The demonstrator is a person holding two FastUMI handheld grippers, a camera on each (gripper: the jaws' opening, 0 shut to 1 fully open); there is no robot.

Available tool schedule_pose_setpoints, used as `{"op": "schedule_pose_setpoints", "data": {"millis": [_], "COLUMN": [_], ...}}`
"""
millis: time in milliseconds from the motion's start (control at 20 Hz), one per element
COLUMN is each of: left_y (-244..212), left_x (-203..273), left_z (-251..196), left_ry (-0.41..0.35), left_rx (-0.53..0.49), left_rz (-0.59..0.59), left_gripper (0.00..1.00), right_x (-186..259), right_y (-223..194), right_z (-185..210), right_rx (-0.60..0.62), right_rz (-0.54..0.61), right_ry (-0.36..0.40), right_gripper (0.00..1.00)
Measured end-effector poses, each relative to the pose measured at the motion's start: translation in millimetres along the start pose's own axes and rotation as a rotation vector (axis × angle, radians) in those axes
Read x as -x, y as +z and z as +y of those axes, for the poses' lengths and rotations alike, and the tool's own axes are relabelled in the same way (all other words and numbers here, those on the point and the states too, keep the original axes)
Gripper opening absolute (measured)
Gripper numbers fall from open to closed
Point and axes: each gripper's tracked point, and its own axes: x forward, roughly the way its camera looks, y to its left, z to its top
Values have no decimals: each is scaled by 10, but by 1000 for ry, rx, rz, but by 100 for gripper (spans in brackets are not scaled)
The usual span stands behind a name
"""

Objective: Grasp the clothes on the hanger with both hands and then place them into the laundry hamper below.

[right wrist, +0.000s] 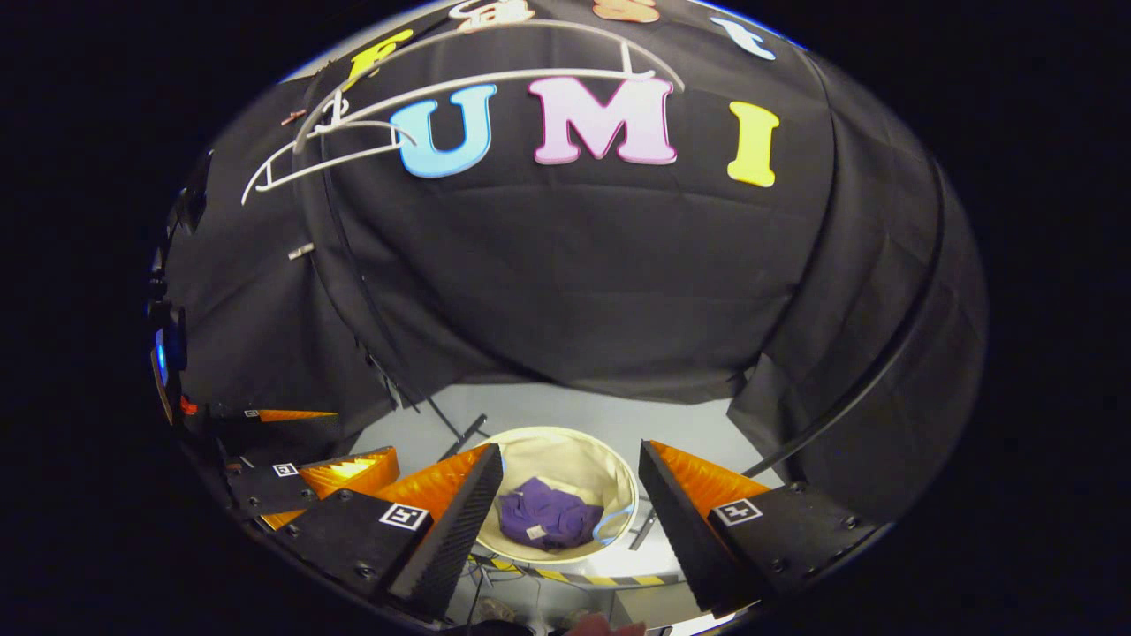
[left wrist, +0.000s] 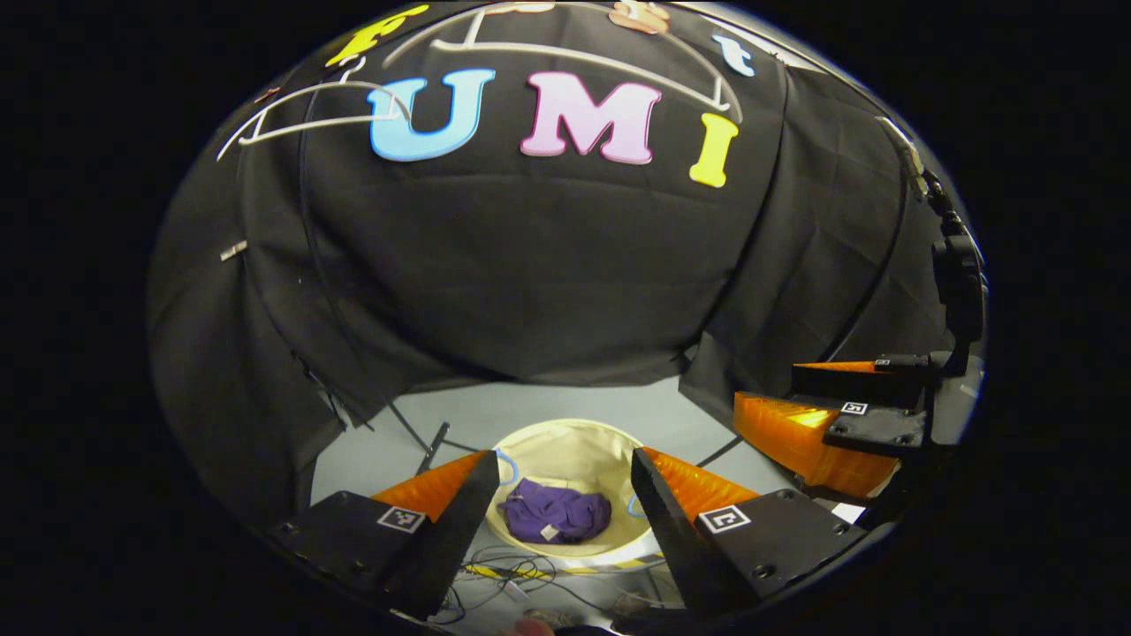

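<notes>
The purple garment (left wrist: 555, 513) lies crumpled at the bottom of the round cream laundry hamper (left wrist: 579, 442), a small pale tag showing on its near edge. In the left gripper view the hamper sits at about 6 o'clock, framed between that gripper's own two fingers; in the right gripper view the same garment (right wrist: 548, 518) and hamper (right wrist: 565, 459) appear at 6 o'clock too, again between the fingers.

White clothes hangers (left wrist: 565, 49) hang bare at 12 o'clock against the black booth wall, with more at 10 o'clock (they read clearer in the right gripper view (right wrist: 495, 79)).

The left gripper (left wrist: 564, 473) has its fingers spread wide with nothing between them but the hamper far below. The right gripper (right wrist: 570, 466) is spread just as wide and grips nothing.

The left gripper view also catches the right gripper at 4 o'clock, off to the side with its fingers apart; the right gripper view catches the left gripper at 8 o'clock.

A grey floor (left wrist: 565, 402) surrounds the hamper. Black-and-yellow striped tape (right wrist: 583, 579) runs just below the hamper, beside loose cables (left wrist: 521, 570) at 6 o'clock.
</notes>
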Motion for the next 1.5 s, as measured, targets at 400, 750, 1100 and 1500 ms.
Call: {"op": "schedule_pose_setpoints", "data": {"millis": [400,750,1100,1500], "left_y": [1050,1463,1224,1154], "left_x": [1293,2391,3118,3360], "left_z": [-273,-208,-109,-87], "left_ry": [33,99,121,173], "left_rx": [-22,-23,51,-14], "left_rz": [-351,-555,-633,-674], "left_gripper": [96,95,93,95], "right_x": [1346,2421,2875,3008], "right_y": [1332,1788,1636,1489], "right_z": [-174,189,447,382], "right_rx": [12,75,56,62], "right_rz": [-434,-633,-700,-708], "right_ry": [-106,-117,-115,-157], "right_gripper": [100,96,96,98]}}
